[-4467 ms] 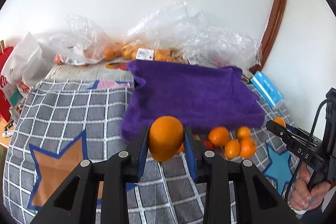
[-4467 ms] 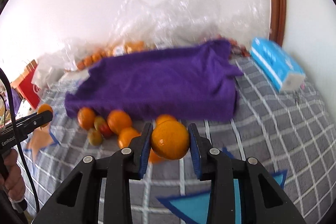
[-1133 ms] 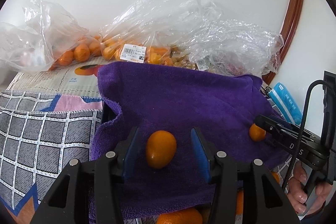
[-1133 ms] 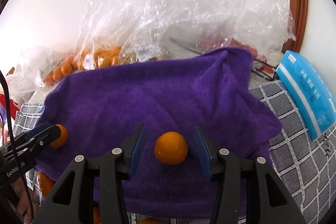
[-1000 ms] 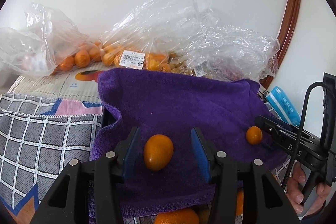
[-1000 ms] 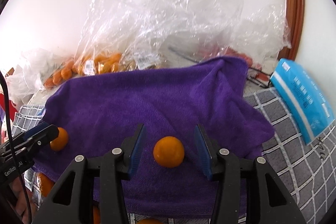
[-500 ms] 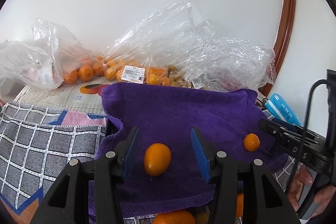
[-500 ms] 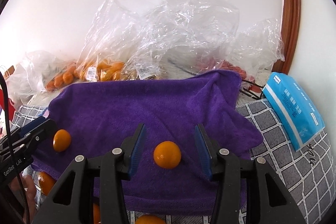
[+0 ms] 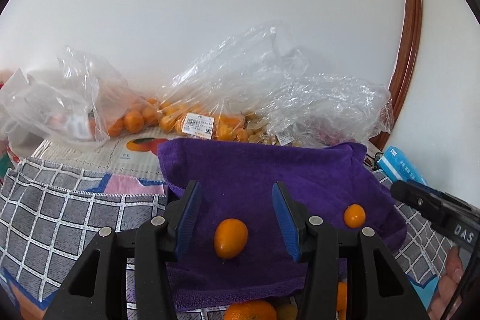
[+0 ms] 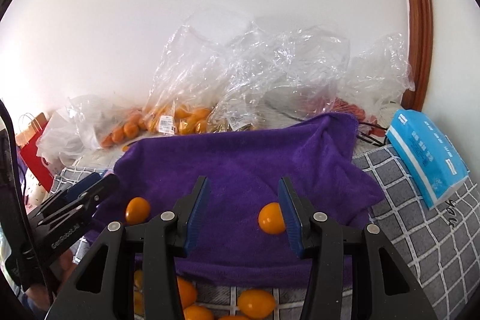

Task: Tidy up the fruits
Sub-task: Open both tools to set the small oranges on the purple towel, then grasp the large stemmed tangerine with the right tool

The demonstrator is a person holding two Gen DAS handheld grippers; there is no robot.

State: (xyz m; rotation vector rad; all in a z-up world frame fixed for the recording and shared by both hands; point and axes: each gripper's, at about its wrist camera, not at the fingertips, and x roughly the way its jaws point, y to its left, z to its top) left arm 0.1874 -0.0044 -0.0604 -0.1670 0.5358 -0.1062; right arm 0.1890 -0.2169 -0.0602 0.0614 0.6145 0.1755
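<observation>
Left wrist view: the left hand-held gripper (image 9: 237, 218) has matte black arms and ribbed blue pads, its jaws standing apart with nothing gripped. Past and between the pads a smooth, egg-shaped orange fruit (image 9: 230, 238) lies free on a plush purple towel (image 9: 255, 170), touching neither pad. A smaller round fruit (image 9: 354, 216) rests on the same towel to the right, just beside the tip of the right hand-held gripper (image 9: 426, 201), below which fingers (image 9: 450, 281) show. Crinkled clear plastic bags (image 9: 240, 98) of orange fruit slump against the white wall behind. A grey checked cloth (image 9: 60, 215) with white grid lines covers the surface. More oranges (image 9: 250, 311) peek out below the towel's near edge.

Right wrist view: the right hand-held gripper (image 10: 243, 213) is likewise parted and empty. The round fruit (image 10: 270, 218) sits on the towel (image 10: 240, 158) beyond its right pad, partly hidden by that pad; whether they touch I cannot tell. The egg-shaped fruit (image 10: 137, 210) lies far left on the towel, near the left hand-held gripper's (image 10: 96, 185) tip. A glossy blue tissue pack (image 10: 426, 155) lies on the checked cloth at right. Loose oval fruits (image 10: 256, 303) lie below the towel's edge.
</observation>
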